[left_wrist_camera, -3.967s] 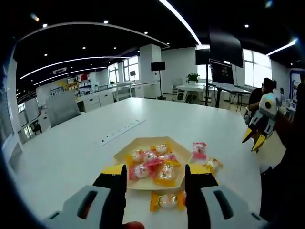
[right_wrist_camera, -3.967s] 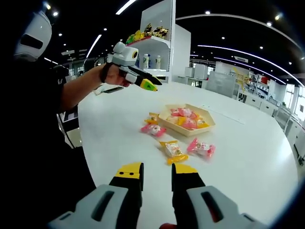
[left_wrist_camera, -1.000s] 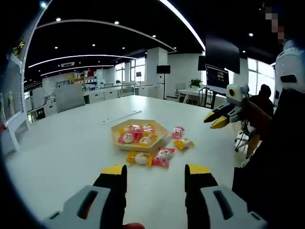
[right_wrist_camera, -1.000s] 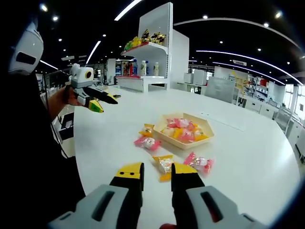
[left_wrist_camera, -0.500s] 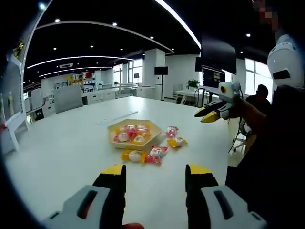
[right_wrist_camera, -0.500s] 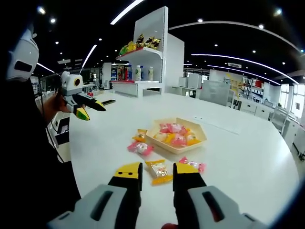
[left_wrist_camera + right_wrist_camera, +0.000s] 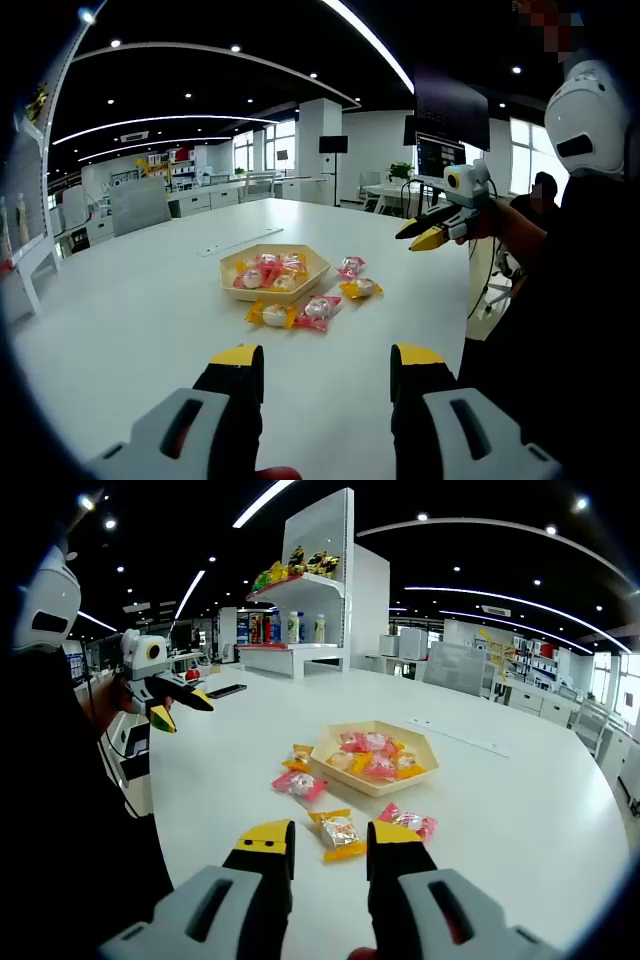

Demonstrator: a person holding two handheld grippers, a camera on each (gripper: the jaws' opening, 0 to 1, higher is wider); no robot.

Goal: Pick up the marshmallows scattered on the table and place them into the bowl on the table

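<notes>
A hexagonal wooden bowl holding several wrapped marshmallows stands mid-table. In the left gripper view, beside the bowl lie a yellow marshmallow, a pink marshmallow, a second pink one and a second yellow one. My left gripper is open and empty, well back from them. My right gripper is open, low over the table. A yellow marshmallow lies just beyond its jaws, a pink marshmallow to the right, and a pink wrapped sweet and a yellow wrapped sweet further left.
The white table is wide, with a power strip behind the bowl. A shelf unit with goods stands past the table's far edge. The person's dark sleeve fills the right of the left gripper view.
My left gripper has drawn back from over the bowl, which now looks smaller and farther. My right gripper has closed in on the near yellow marshmallow. The marshmallows have not moved.
</notes>
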